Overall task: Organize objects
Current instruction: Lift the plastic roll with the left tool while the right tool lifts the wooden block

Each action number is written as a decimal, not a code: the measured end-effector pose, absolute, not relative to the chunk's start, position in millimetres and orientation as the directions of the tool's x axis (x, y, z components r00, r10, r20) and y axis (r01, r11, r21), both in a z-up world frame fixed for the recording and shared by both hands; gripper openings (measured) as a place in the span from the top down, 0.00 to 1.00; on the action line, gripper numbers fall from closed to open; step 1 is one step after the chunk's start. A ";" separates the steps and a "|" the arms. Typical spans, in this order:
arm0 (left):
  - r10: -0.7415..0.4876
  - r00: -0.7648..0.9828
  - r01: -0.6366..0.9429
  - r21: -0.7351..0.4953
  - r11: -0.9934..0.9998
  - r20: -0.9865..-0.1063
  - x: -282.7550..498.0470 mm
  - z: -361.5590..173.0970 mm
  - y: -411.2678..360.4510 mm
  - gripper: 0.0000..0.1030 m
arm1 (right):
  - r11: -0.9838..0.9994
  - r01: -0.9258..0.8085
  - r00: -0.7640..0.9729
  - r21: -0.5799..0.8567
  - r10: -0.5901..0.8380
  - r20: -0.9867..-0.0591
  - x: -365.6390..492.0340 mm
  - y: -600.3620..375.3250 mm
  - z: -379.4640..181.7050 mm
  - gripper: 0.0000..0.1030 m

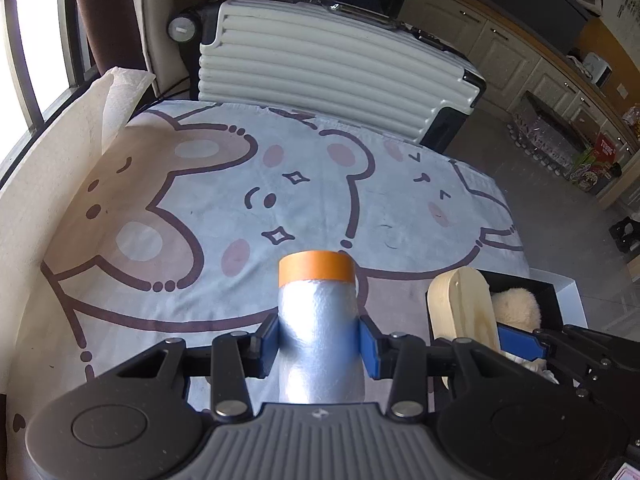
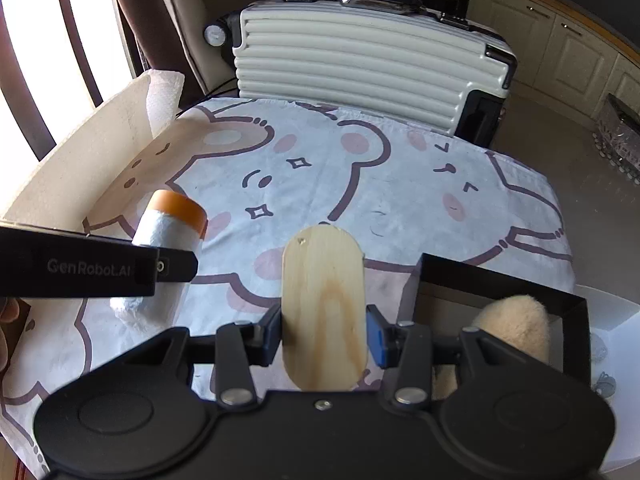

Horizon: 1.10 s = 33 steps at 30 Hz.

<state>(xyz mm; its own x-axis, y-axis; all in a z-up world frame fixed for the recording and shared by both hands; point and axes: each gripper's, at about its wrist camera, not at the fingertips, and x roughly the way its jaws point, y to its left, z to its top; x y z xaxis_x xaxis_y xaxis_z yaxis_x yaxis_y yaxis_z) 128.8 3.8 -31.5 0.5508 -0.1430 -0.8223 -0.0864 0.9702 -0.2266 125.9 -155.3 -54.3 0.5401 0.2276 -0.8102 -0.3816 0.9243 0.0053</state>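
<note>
Left tongs [image 1: 319,340] closed on a plastic-wrapped roll with an orange end [image 1: 317,304], held above the cartoon-print table [image 1: 200,184]; right tongs [image 2: 325,334] closed on a pale wooden oval board [image 2: 323,312], beside a black box [image 2: 500,280] holding a fluffy cream item [image 2: 516,328]. Risk, as judged: the slick film could slip from the pads; the board's narrow edges might pivot.

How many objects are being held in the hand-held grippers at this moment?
2. The left hand-held gripper is shut on the orange-capped roll; the right hand-held gripper is shut on the wooden board, beside the black box holding a plush item.
</note>
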 end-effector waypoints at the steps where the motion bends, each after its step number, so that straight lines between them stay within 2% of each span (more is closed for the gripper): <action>1: -0.147 0.555 -0.083 -0.230 0.970 -0.818 127.5 -29.3 1.8 0.59 | 0.927 -0.375 0.545 0.008 0.227 -0.807 125.1 -158.0 -52.1 0.57; 16: -0.163 0.591 -0.063 -0.247 0.967 -0.790 114.1 -11.9 -21.1 0.59 | 0.949 -0.314 0.604 0.016 0.213 -0.768 110.0 -185.8 -27.4 0.57; 33: -0.233 0.576 0.007 -0.281 0.960 -0.783 127.9 -20.3 -73.0 0.59 | 0.978 -0.207 0.635 0.006 0.139 -0.760 112.0 -243.1 -30.1 0.57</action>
<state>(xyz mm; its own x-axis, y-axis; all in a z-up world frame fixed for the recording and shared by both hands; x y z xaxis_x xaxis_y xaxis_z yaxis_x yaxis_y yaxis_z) 127.9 -73.0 -20.3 0.5764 -0.2333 -0.7832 0.0065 0.9597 -0.2810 112.0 -243.1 -30.1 0.6353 0.1392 -0.7596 -0.2072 0.9783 0.0060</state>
